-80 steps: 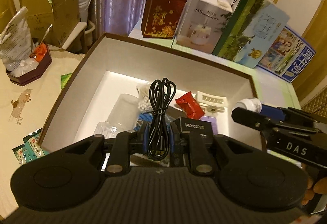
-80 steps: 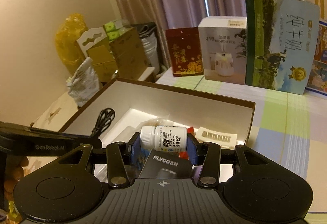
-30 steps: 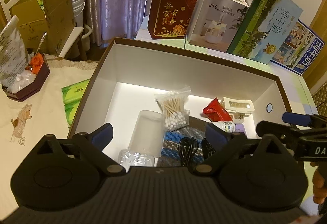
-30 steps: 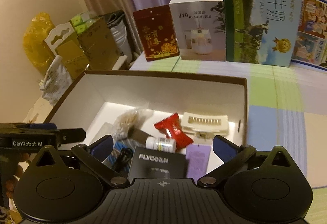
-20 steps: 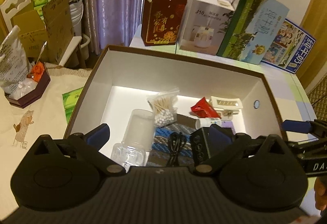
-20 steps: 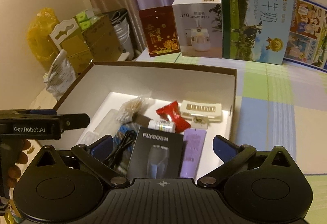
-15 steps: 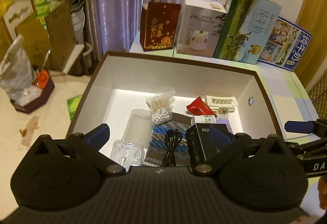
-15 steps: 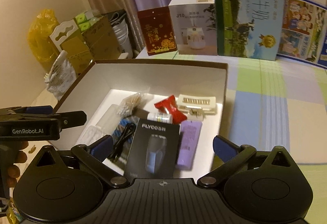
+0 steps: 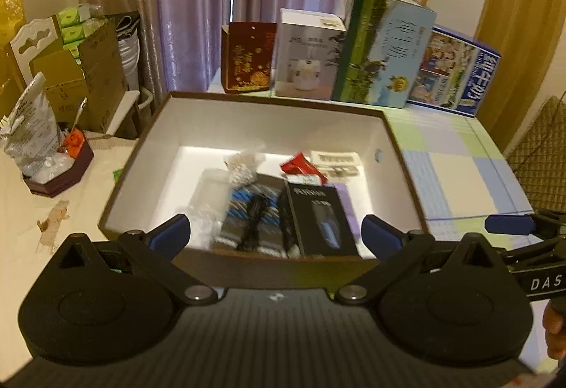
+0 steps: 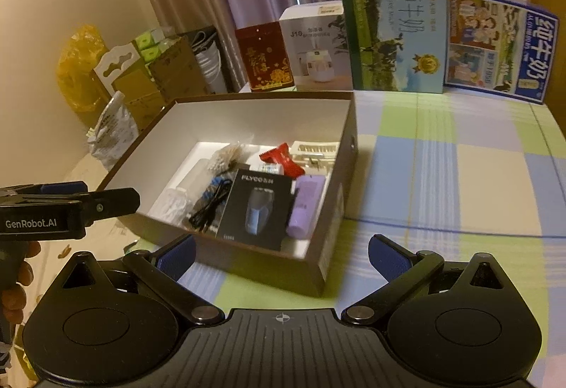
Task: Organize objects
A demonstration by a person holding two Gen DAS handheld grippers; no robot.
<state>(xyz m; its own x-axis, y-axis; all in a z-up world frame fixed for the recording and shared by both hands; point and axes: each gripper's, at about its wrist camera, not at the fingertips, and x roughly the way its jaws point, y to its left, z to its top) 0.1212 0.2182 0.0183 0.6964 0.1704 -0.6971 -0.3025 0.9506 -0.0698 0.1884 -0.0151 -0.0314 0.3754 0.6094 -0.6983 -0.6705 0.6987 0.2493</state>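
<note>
A brown box (image 9: 269, 101) (image 10: 339, 211) with a white inside stands on the checked table. In it lie a black shaver box (image 9: 320, 220) (image 10: 258, 211), a coiled black cable (image 9: 255, 216) (image 10: 208, 207), a white pill bottle (image 10: 269, 169), a bag of cotton swabs (image 9: 242, 166) (image 10: 226, 156), a red sachet (image 9: 300, 165) (image 10: 281, 156), a purple item (image 10: 306, 205) and a clear container (image 9: 208, 188). My left gripper (image 9: 276, 235) is open and empty before the box's near wall. My right gripper (image 10: 281, 255) is open and empty, near the box's front right corner.
Cartons stand along the back: a dark red one (image 9: 247, 57), a white humidifier box (image 9: 307, 55), a green milk carton (image 9: 383, 48) and a blue one (image 10: 498, 46). Left of the table are cardboard boxes (image 9: 85, 69) and a small tray with a bag (image 9: 53, 158).
Both grippers drew back and rose from over the box, which now looks smaller. Earlier the left let go of the cable and the right the pill bottle; both lie in the box.
</note>
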